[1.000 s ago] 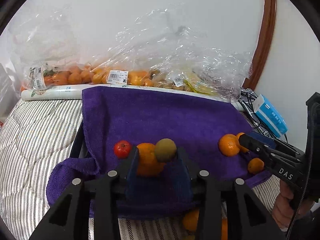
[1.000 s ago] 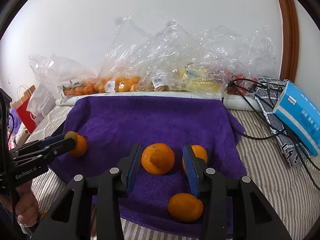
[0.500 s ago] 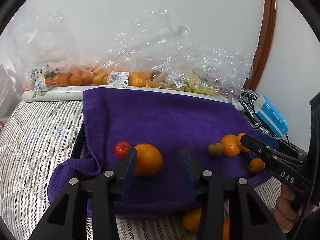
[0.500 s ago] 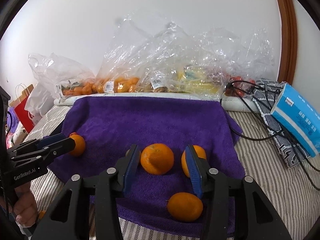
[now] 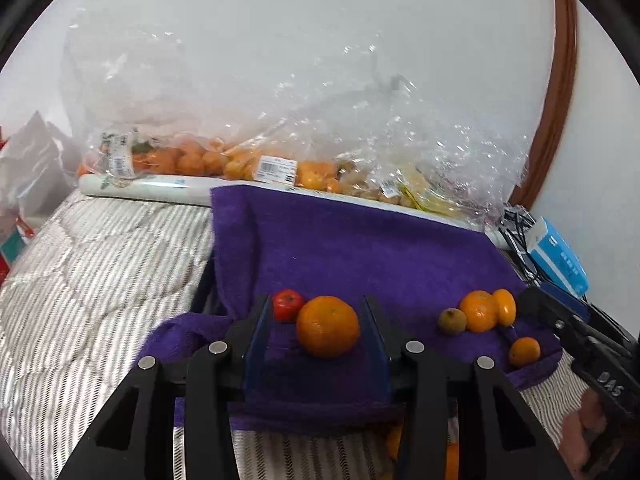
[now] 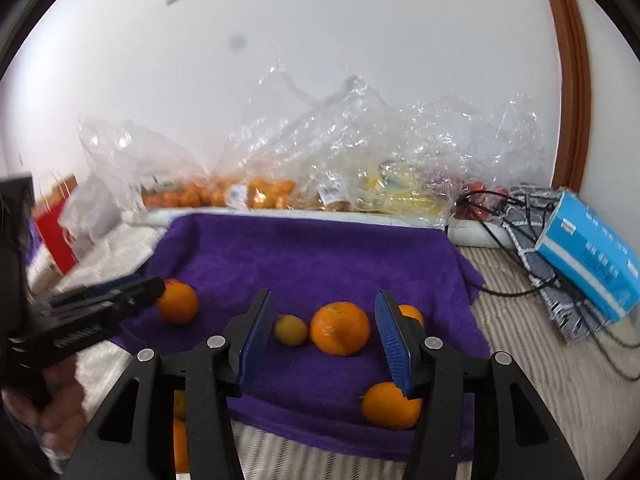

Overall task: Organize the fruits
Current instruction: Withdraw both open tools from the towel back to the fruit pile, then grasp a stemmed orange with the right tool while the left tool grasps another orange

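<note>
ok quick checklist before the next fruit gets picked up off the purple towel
1. Left hand-held gripper empty: ok, jaws open around the big orange, not pressing.
2. Right hand-held gripper empty: ok, jaws just opened, orange between them untouched.
3. Small greenish fruit at rest on the purple towel: ok.
4. Red fruit clear of the left pad: cannot tell.
5. Fruit on towel's near edge stable: cannot tell.
</note>
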`<state>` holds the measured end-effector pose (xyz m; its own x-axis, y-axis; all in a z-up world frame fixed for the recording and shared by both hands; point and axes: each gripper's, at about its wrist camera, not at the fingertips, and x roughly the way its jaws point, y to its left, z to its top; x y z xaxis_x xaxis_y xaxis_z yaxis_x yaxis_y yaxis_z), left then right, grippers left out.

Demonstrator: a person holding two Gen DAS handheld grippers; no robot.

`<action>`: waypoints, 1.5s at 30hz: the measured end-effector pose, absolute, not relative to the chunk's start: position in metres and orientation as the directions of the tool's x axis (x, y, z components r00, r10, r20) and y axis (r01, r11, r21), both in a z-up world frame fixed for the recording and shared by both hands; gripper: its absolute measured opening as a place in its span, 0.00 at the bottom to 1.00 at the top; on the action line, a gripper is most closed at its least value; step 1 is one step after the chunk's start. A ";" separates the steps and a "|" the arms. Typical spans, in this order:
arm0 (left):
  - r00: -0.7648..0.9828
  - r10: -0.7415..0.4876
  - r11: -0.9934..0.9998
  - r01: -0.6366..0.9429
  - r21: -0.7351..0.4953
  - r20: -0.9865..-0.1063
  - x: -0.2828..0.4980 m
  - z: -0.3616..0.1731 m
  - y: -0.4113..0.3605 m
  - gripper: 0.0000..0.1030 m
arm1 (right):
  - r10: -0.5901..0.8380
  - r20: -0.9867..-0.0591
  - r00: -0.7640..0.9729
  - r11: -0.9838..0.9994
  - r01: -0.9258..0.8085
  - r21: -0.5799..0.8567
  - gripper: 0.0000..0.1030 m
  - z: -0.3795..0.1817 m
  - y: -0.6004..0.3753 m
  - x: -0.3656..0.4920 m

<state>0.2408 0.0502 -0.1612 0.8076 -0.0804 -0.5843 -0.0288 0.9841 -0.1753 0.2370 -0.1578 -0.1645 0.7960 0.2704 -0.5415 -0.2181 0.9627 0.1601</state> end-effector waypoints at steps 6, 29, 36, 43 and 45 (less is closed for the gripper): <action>0.815 -0.050 0.987 -0.046 -0.151 -0.577 0.222 -0.160 0.058 0.41 | 0.306 -0.586 0.751 0.951 -0.212 0.225 0.51 -0.169 -0.154 0.218; 0.800 -0.022 0.980 -0.101 -0.171 -0.600 0.174 -0.165 0.102 0.42 | 0.294 -0.713 0.636 0.940 -0.328 0.095 0.51 -0.198 -0.074 0.155; 0.781 -0.061 0.982 -0.066 -0.179 -0.622 0.160 -0.169 0.098 0.42 | 0.235 -0.750 0.619 0.938 -0.346 0.008 0.43 -0.206 -0.062 0.164; 0.763 -0.084 0.993 0.009 -0.119 -0.641 0.158 -0.169 0.078 0.42 | 0.220 -0.699 0.680 0.954 -0.299 0.009 0.42 -0.196 -0.083 0.154; 0.741 -0.119 0.991 0.047 -0.126 -0.661 0.159 -0.169 0.073 0.42 | 0.203 -0.686 0.699 0.966 -0.257 0.025 0.43 -0.193 -0.101 0.149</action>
